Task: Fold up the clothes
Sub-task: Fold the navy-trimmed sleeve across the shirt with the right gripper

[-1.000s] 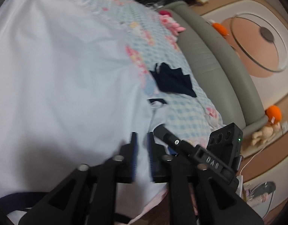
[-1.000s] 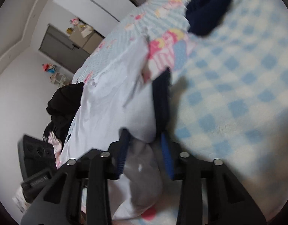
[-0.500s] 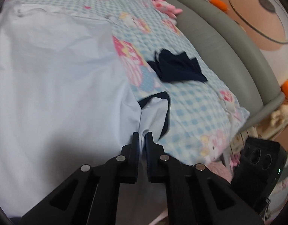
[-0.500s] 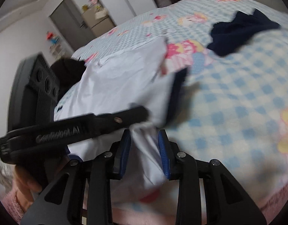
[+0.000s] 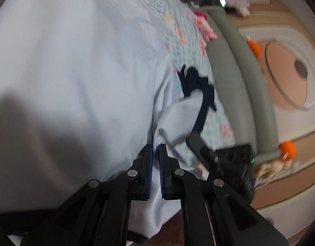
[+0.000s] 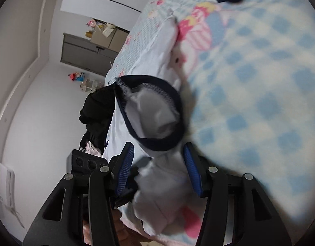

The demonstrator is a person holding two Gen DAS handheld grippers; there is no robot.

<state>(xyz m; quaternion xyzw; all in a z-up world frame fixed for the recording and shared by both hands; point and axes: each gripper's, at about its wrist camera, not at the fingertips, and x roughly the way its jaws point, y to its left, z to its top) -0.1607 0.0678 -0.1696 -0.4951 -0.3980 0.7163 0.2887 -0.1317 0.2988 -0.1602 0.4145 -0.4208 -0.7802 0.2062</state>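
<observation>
A big white shirt point(image 5: 75, 71) lies spread on the bed. My left gripper point(image 5: 155, 150) is shut on a fold of its fabric near the armpit. The short sleeve point(image 5: 184, 112) with its navy cuff point(image 5: 202, 110) stands up just beyond. In the right wrist view the sleeve's open cuff point(image 6: 157, 143) faces me. My right gripper point(image 6: 157, 146) is open, with the sleeve fabric point(image 6: 163, 184) lying loose between the wide-apart blue pads point(image 6: 125, 164).
The bed has a blue checked cartoon blanket point(image 6: 260, 82). A small navy garment point(image 5: 196, 80) lies beyond the sleeve. A grey padded bed edge point(image 5: 239, 82) runs along the right. A black clothes pile point(image 6: 96, 106) sits at the shirt's far side. Cabinets point(image 6: 85, 55) stand against the wall.
My right gripper has opened wider around the sleeve, and the cuff now gapes towards it. The left gripper stays shut on the shirt and has tilted.
</observation>
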